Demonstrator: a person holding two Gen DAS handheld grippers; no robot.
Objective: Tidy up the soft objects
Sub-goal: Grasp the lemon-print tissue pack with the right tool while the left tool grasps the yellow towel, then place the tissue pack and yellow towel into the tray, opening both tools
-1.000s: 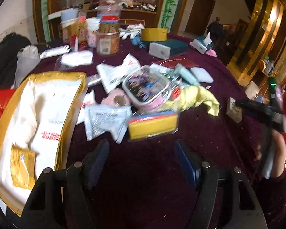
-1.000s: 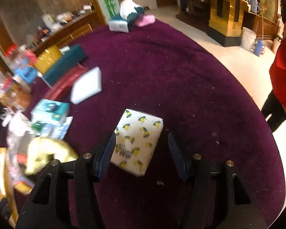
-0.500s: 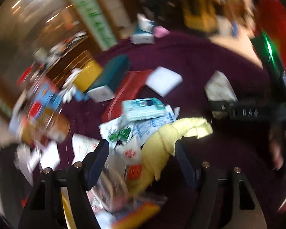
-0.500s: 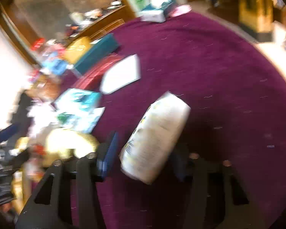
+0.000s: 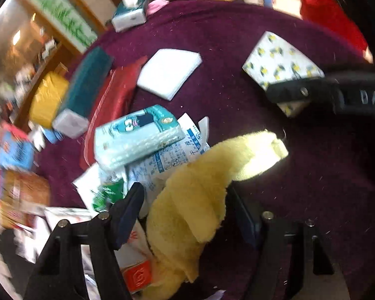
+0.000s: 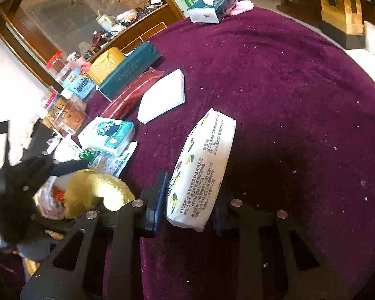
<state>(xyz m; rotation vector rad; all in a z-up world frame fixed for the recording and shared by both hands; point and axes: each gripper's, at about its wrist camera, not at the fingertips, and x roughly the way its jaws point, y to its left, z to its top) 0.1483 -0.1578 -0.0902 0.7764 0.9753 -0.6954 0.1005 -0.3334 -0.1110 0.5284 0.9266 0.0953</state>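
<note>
1. Right wrist view shows the right gripper (image 6: 191,197) pinching a lemon-print tissue pack (image 6: 202,167) by its near end; its jaws have just been closing, and both pads now press the pack, which is tilted up on edge above the purple counter (image 6: 300,95).
2. Left wrist view shows the left gripper (image 5: 185,215) with its jaws spread on either side of a yellow plush cloth (image 5: 200,192). They have just been closing, but whether the pads touch the fabric yet I cannot tell. The cloth lies partly on a heap of paper packets (image 5: 162,160).
3. Done so far, as I judge it: very little. 1 soft item is gripped, a 2nd is being approached, and no sorted group is visible.
4. Soft things left loose on the counter include the cartoon tissue pack (image 5: 137,135) resting on the packets, the white foam pad (image 5: 170,72) lying flat near the red pouch (image 5: 117,92), and the teal tissue box (image 6: 212,7) at the far edge with something pink beside it.
5. Boxes and jars crowd the left rim, so most of the sorting seems still ahead.
</note>
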